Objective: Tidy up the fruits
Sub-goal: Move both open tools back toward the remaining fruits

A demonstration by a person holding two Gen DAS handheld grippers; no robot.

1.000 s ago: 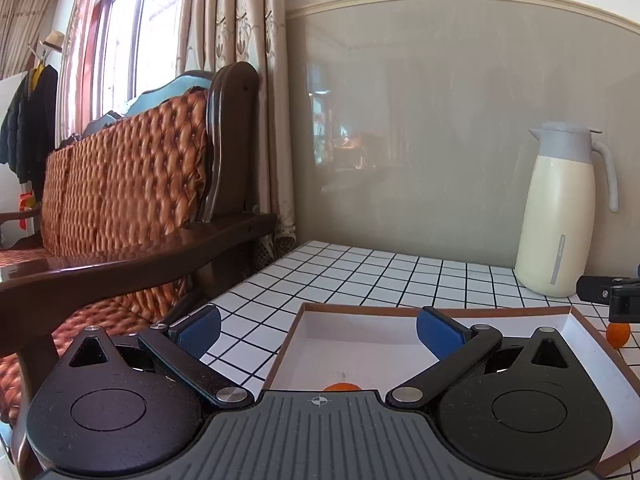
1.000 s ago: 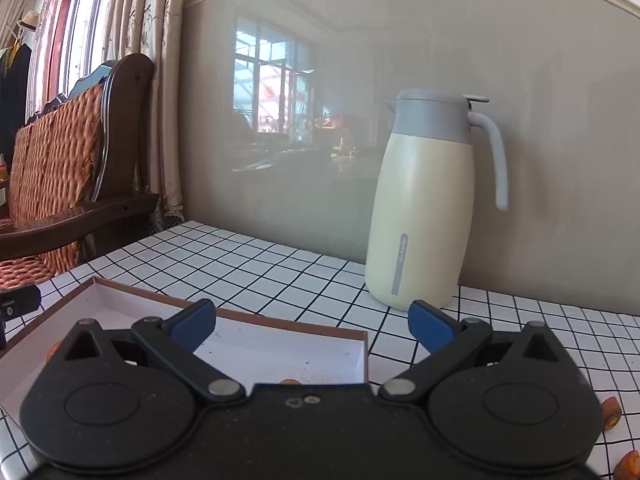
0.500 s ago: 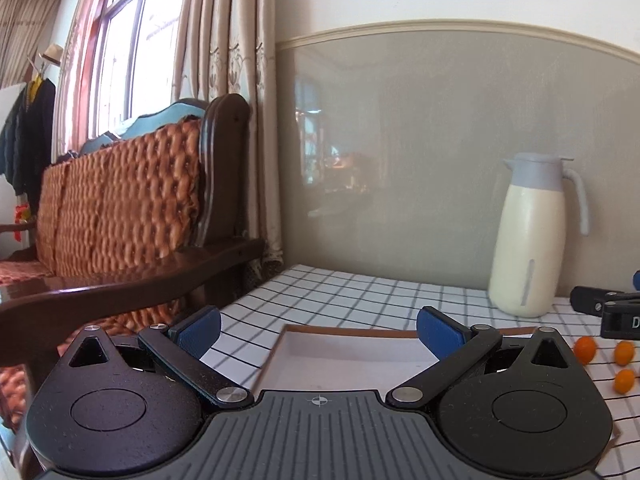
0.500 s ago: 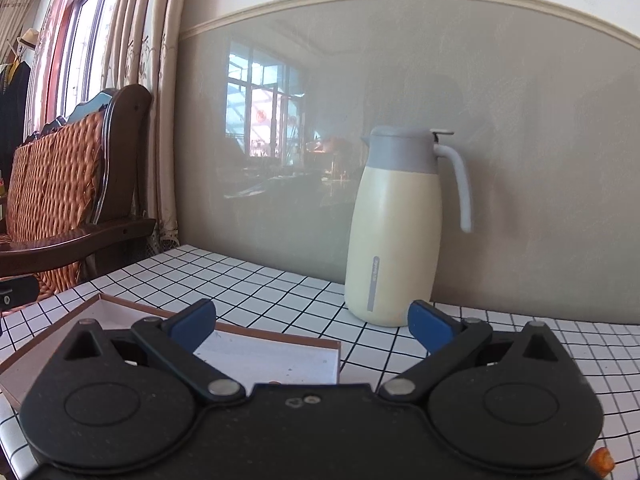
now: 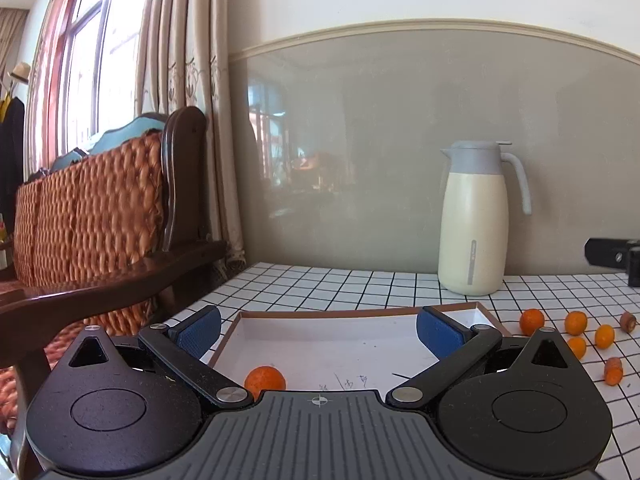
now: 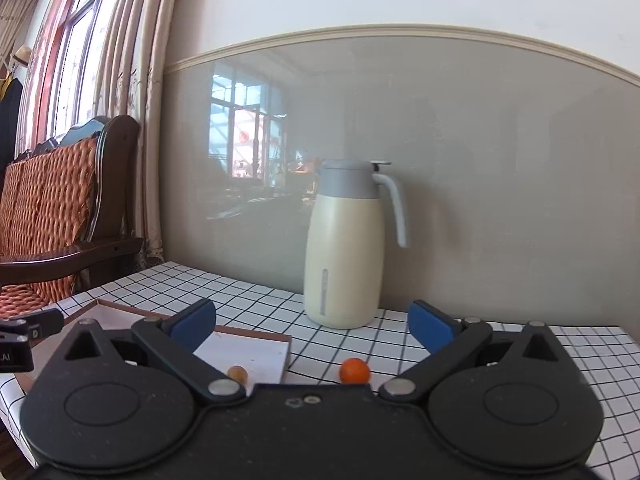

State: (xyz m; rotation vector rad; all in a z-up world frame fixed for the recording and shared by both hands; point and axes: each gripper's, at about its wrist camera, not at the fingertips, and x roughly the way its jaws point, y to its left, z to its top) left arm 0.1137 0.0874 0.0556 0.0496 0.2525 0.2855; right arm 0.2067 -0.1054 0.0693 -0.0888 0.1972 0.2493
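A shallow white box with a brown rim [image 5: 348,313] lies on the checked table. One small orange fruit [image 5: 265,380] sits inside it, near my open, empty left gripper [image 5: 318,328]. Several small orange fruits [image 5: 532,321] lie loose on the table right of the box. In the right wrist view my right gripper [image 6: 312,326] is open and empty above the table; one orange fruit [image 6: 354,371] lies on the table just ahead of it, and a paler fruit [image 6: 237,373] sits in the box [image 6: 256,334] corner.
A cream thermos jug [image 5: 474,220] with a grey lid stands at the back by the grey wall; it also shows in the right wrist view [image 6: 345,246]. A wooden bench with woven orange cushions [image 5: 92,216] stands left of the table. The right gripper's body [image 5: 616,256] shows at the right edge.
Both grippers have pulled back and risen from the box. More of the table shows now, with the loose fruits right of the box. Both stay open.
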